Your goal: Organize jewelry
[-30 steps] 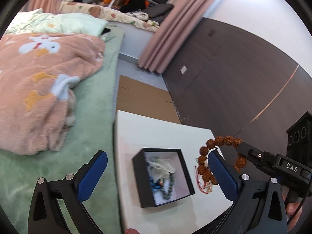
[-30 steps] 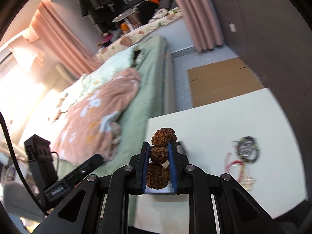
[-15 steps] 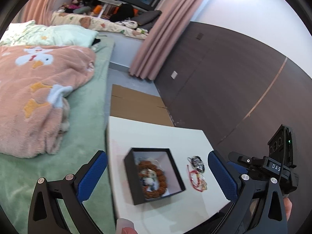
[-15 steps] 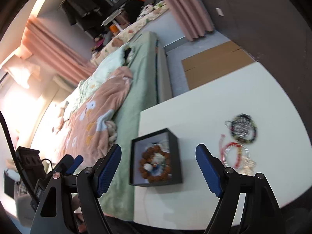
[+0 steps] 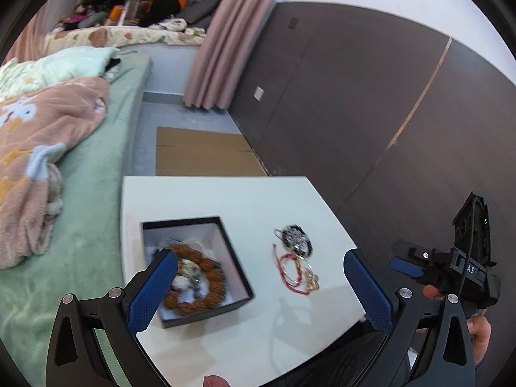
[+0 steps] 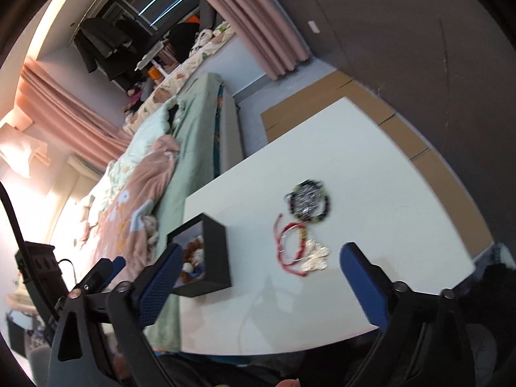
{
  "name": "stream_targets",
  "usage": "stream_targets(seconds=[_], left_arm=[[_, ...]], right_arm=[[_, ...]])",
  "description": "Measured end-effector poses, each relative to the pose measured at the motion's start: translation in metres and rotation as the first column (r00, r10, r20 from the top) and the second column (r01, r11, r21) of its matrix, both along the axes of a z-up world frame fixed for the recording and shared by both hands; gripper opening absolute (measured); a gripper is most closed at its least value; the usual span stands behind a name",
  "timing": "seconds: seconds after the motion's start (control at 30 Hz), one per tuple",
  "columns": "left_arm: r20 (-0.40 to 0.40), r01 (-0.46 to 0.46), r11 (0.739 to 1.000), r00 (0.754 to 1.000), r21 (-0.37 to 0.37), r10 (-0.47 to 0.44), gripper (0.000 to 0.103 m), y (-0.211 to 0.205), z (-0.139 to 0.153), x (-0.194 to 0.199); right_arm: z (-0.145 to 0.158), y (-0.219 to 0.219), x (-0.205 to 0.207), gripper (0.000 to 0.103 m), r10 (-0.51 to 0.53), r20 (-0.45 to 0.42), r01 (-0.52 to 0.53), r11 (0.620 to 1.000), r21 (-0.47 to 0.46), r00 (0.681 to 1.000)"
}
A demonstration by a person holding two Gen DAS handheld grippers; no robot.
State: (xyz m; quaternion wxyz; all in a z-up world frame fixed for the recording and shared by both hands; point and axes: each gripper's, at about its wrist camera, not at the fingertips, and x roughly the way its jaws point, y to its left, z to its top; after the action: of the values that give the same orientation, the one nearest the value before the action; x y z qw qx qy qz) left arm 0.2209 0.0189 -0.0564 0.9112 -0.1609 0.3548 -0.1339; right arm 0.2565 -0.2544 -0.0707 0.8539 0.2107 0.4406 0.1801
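While both tongs hover spread wide and empty over the white table [image 5: 206,200], the left gripper [image 5: 258,287] brackets the black square box [image 5: 232,258], where the brown knobbly bead bracelet [image 5: 213,277] lies flat, partly hidden by a blue pad. Right of the box, well apart, lie a dark beaded bracelet [image 6: 308,201] and red cord bangles [image 6: 290,248], both blurred, between the right gripper [image 6: 261,277] fingers. Bare tabletop stretches far and right to its edge.

Only readable thing here is white lettering "AS" on the black body of the right tongs [image 5: 407,263], seen from the left wrist view. Probably the tail end of a longer word, the rest is cut off. Nothing else legible.
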Motion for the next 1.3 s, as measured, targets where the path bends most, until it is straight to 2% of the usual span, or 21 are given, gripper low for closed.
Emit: stream_targets(seconds=[0.17, 0.3, 0.37, 0.47, 0.53, 0.6, 0.7, 0.87, 1.03, 1.1, 1.3], left_arm=[[-0.021, 0.037, 0.997, 0.999, 0.061, -0.036, 0.103, -0.032, -0.003, 0.007], [-0.045, 0.071, 0.993, 0.997, 0.098, -0.066, 0.103, -0.058, -0.009, 0.015], [-0.059, 0.094, 0.99, 0.994, 0.101, -0.088, 0.103, -0.069, -0.012, 0.02], [-0.083, 0.118, 0.987, 0.991, 0.109, -0.109, 0.102, -0.087, -0.018, 0.029], [-0.087, 0.134, 0.985, 0.988, 0.109, -0.125, 0.096, -0.097, -0.021, 0.034], [-0.109, 0.143, 0.984, 0.985, 0.104, -0.132, 0.08, -0.105, -0.026, 0.042], [-0.178, 0.146, 0.986, 0.975, 0.075, -0.131, 0.061, -0.115, -0.036, 0.057], [-0.26, 0.144, 0.988, 0.957, 0.05, -0.126, 0.048, -0.129, -0.048, 0.078], [-0.317, 0.156, 0.986, 0.94, 0.062, -0.129, 0.045, -0.145, -0.056, 0.097], [-0.34, 0.164, 0.984, 0.931, 0.063, -0.133, 0.039, -0.152, -0.061, 0.103], [-0.413, 0.163, 0.983, 0.903, 0.08, -0.116, 0.036, -0.166, -0.08, 0.118]], right_arm=[[-0.012, -0.016, 0.001, 0.103, -0.018, -0.022, 0.018, 1.0, -0.009, 1.0], [-0.022, -0.033, 0.002, 0.103, -0.021, -0.044, 0.022, 0.999, 0.025, 0.999], [-0.027, -0.043, 0.0, 0.103, -0.038, -0.05, 0.041, 0.998, 0.052, 0.998], [-0.031, -0.056, 0.0, 0.103, -0.066, -0.047, 0.067, 0.997, 0.035, 0.997], [-0.034, -0.066, 0.001, 0.103, -0.077, -0.047, 0.078, 0.996, 0.035, 0.996], [-0.039, -0.073, 0.001, 0.099, -0.079, -0.048, 0.081, 0.996, 0.034, 0.996], [-0.047, -0.082, 0.003, 0.085, -0.074, -0.072, 0.077, 0.996, 0.04, 0.995], [-0.058, -0.092, 0.008, 0.083, -0.069, -0.105, 0.075, 0.996, 0.052, 0.992], [-0.067, -0.1, 0.012, 0.077, -0.074, -0.139, 0.082, 0.995, 0.051, 0.987], [-0.072, -0.105, 0.013, 0.076, -0.077, -0.157, 0.086, 0.995, 0.053, 0.985], [-0.078, -0.117, 0.018, 0.075, -0.081, -0.187, 0.092, 0.994, 0.054, 0.979]])
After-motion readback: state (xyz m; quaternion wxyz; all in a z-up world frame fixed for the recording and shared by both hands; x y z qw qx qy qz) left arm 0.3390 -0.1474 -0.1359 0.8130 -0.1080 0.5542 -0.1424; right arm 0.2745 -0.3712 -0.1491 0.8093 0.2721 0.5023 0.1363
